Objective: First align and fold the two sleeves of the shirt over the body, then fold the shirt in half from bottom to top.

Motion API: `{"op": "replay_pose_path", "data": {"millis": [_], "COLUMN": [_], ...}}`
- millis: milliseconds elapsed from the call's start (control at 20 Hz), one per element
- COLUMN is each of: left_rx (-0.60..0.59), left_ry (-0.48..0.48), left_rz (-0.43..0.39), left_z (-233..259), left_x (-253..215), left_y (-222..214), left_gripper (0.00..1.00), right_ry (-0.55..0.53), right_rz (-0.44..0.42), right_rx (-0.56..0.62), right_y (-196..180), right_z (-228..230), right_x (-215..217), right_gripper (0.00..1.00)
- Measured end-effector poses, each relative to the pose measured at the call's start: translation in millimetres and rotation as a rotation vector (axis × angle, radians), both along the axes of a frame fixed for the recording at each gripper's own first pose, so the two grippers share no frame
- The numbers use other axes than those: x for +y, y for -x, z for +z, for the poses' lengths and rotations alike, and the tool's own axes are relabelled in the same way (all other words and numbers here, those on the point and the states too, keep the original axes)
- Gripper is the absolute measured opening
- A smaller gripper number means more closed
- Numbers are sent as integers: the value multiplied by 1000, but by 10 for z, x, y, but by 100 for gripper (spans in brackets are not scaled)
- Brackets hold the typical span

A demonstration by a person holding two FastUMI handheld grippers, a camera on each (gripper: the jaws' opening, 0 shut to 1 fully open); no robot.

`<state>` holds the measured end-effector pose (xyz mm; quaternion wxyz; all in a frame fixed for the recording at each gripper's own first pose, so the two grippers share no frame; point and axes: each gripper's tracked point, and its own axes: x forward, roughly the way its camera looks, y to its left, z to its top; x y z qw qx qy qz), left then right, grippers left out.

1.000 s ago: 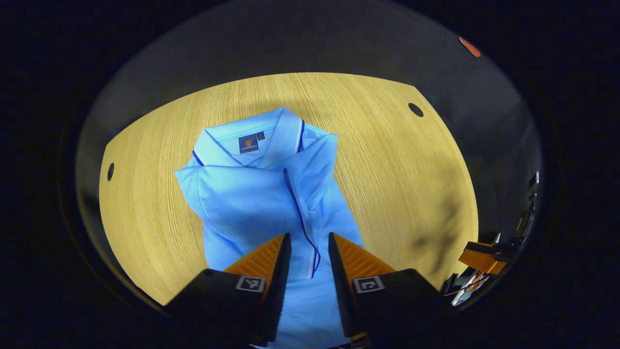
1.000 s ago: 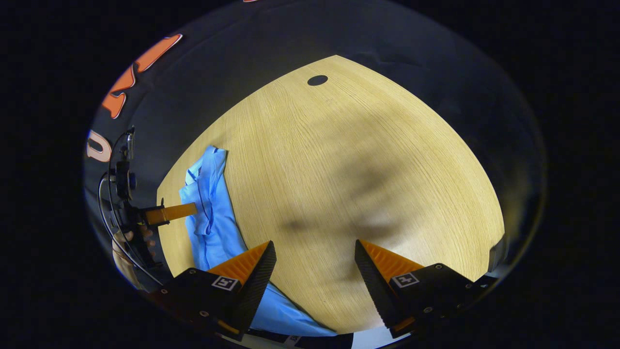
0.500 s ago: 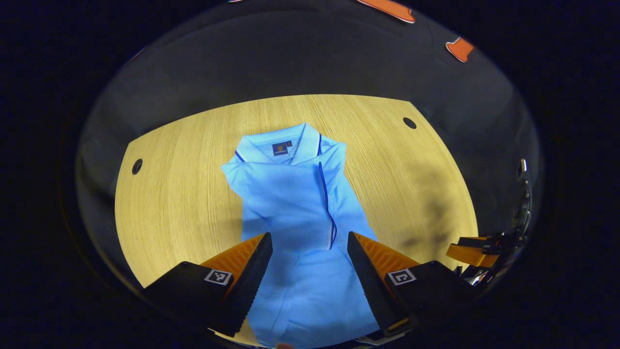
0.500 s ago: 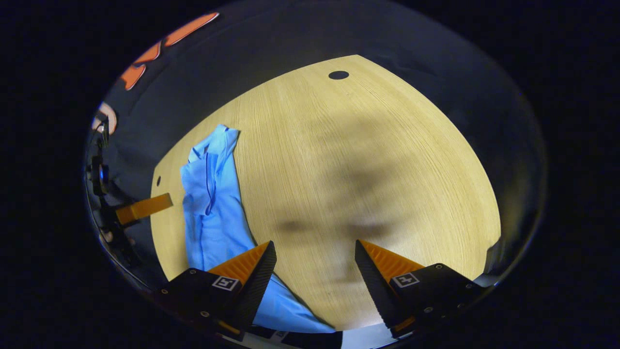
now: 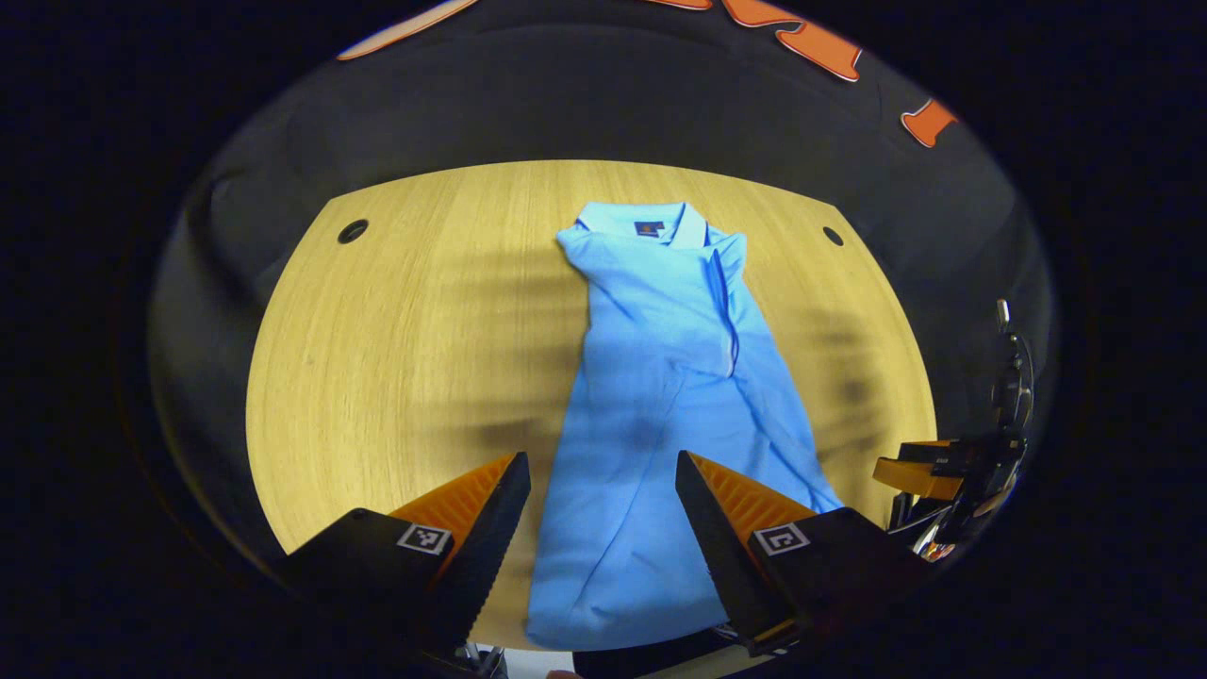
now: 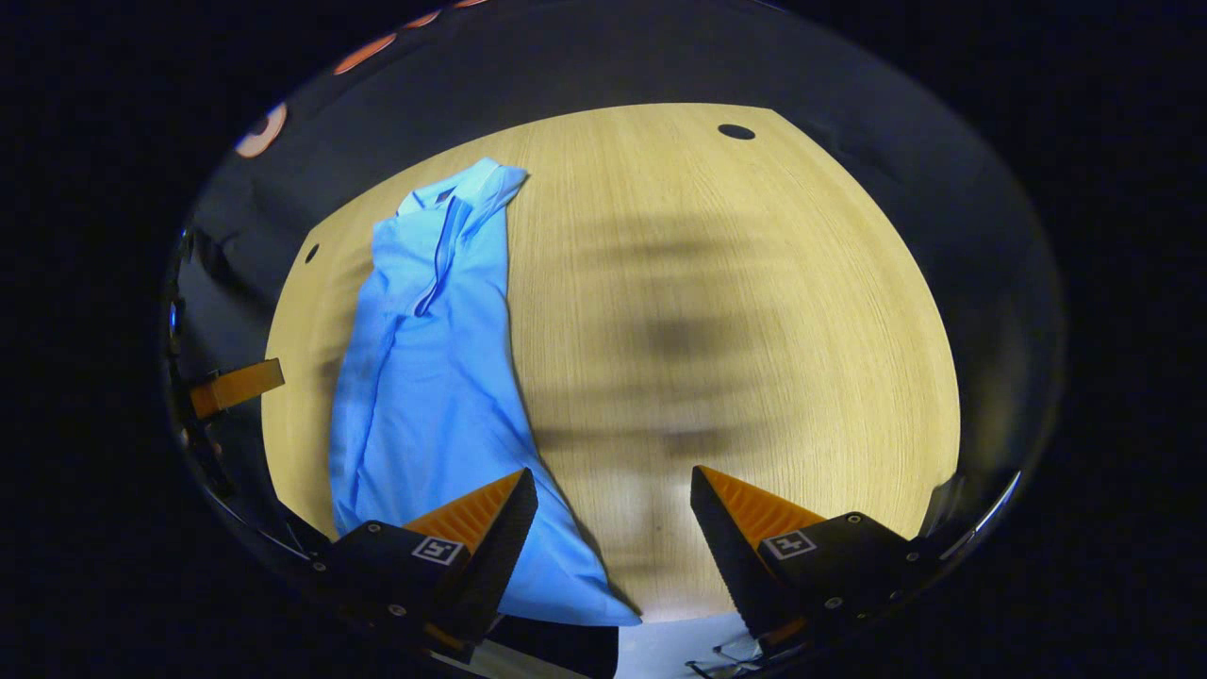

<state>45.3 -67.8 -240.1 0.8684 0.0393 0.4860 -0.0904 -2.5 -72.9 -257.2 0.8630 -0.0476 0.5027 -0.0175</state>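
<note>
Light-blue polo shirt (image 5: 660, 396) flat on round wooden table (image 5: 396, 358), running ahead between left gripper's (image 5: 603, 500) spread, empty jaws; beyond right gripper's (image 6: 613, 514) left finger, jaws likewise parted.

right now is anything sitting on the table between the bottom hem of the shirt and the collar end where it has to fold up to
Nothing visible does. The shirt lies lengthwise on the table with both sleeves already folded over the body, and nothing rests on the cloth from hem to collar. The left claw and right claw are open above the near end.
</note>
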Motion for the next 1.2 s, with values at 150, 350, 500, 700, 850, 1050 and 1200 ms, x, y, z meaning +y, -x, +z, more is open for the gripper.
{"op": "replay_pose_path", "data": {"millis": [150,350,500,700,850,1050,1200], "left_rx": [6,98,140,217,267,315,320], "left_ry": [-43,10,3,-9,-3,6,-6], "left_rz": [21,69,87,79,78,89,98], "left_z": [-181,-579,-781,-1016,-1181,-1343,-1412], "left_x": [275,376,476,549,538,479,510], "left_y": [281,784,1017,1410,1696,1852,1861], "left_gripper": [100,100,100,100,100,100,100], "right_ry": [47,97,118,134,139,150,161], "right_rz": [24,49,59,53,48,57,61], "right_rx": [30,99,141,187,218,253,252], "right_y": [207,529,768,1007,1132,1254,1265], "right_z": [-125,-356,-485,-642,-758,-937,-993], "right_x": [19,9,37,94,112,170,192], "right_gripper": [99,99,99,99,99,99,99]}}
